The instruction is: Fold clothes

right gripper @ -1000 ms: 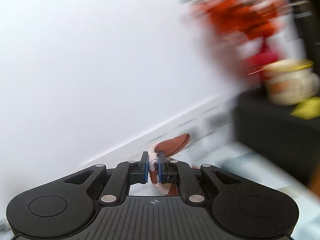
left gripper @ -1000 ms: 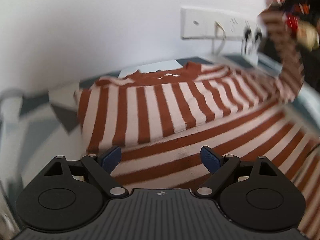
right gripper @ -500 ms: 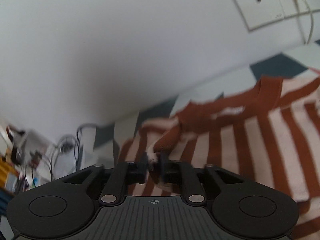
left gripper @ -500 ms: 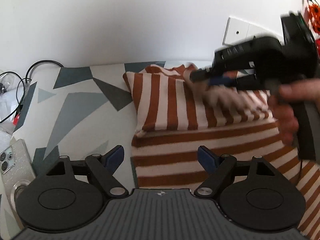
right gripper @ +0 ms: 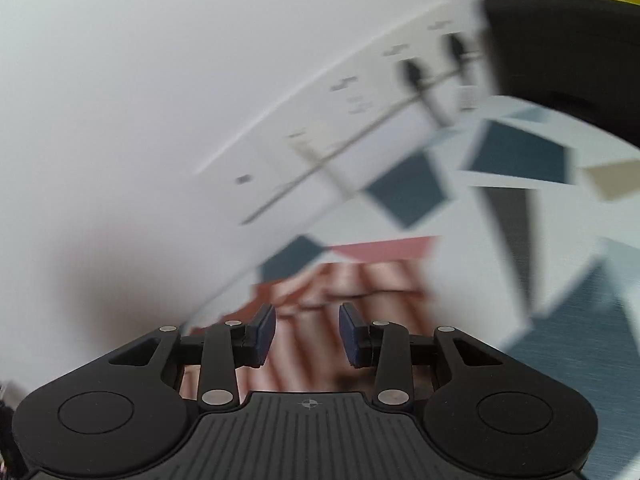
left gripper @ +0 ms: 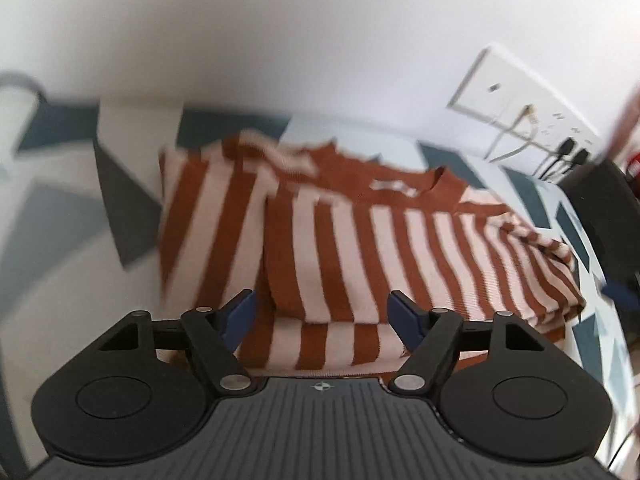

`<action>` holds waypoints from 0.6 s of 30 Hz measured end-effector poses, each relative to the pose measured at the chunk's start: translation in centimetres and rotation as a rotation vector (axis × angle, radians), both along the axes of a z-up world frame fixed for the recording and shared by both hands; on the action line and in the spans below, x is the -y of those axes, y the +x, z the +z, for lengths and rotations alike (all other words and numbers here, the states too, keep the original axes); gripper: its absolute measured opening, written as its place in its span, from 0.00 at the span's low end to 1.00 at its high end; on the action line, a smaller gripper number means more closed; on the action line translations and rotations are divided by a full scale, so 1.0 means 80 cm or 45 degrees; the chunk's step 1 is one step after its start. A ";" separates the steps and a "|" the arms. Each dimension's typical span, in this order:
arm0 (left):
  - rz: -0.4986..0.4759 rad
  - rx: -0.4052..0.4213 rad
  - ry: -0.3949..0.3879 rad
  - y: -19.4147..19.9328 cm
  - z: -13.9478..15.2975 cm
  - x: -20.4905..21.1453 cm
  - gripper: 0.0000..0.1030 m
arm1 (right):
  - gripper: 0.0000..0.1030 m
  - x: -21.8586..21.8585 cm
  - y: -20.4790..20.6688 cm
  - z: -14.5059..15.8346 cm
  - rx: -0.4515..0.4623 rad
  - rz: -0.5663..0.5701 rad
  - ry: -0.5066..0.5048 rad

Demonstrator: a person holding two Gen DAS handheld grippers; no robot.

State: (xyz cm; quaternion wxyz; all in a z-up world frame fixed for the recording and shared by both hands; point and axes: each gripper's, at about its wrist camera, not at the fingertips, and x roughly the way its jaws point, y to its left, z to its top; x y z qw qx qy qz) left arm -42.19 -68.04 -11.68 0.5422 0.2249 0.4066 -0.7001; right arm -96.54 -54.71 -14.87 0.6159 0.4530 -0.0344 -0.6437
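A rust-and-cream striped sweater (left gripper: 360, 240) lies on the patterned table, folded, with a sleeve laid across its body and the collar toward the wall. My left gripper (left gripper: 322, 314) is open and empty, just above the sweater's near edge. My right gripper (right gripper: 307, 334) is open and empty; a blurred part of the sweater (right gripper: 352, 288) lies just beyond its fingertips. The right wrist view is motion-blurred.
The table (left gripper: 80, 216) has a grey, blue and white geometric cloth. A white socket panel (left gripper: 516, 120) with plugged cables is on the wall behind. A black object (left gripper: 600, 208) stands at the right; it also shows in the right wrist view (right gripper: 560, 52).
My right gripper carried the sleeve over the sweater, let it go and opened, then drew back to the right. The left gripper stayed open and shifted over the sweater's near edge.
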 end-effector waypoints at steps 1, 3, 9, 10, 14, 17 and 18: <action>0.018 -0.024 0.016 0.001 -0.007 0.005 0.74 | 0.33 -0.010 -0.009 -0.007 0.016 -0.031 0.011; 0.051 -0.055 0.030 0.001 -0.013 0.012 0.73 | 0.33 -0.027 -0.026 -0.025 0.068 -0.094 0.029; 0.129 -0.090 0.011 -0.002 -0.001 0.019 0.04 | 0.32 -0.032 -0.023 -0.051 -0.095 -0.102 0.099; 0.136 -0.090 -0.014 -0.002 0.005 0.017 0.04 | 0.32 -0.027 -0.015 -0.052 -0.160 -0.059 0.114; 0.157 -0.089 -0.113 -0.001 0.030 0.010 0.03 | 0.31 -0.003 0.013 -0.060 -0.362 0.052 0.164; 0.159 -0.084 -0.192 0.002 0.055 0.008 0.03 | 0.07 0.003 0.006 -0.055 -0.323 0.013 0.117; 0.168 -0.083 -0.227 0.005 0.063 0.005 0.03 | 0.07 0.004 0.000 -0.052 -0.282 -0.005 0.091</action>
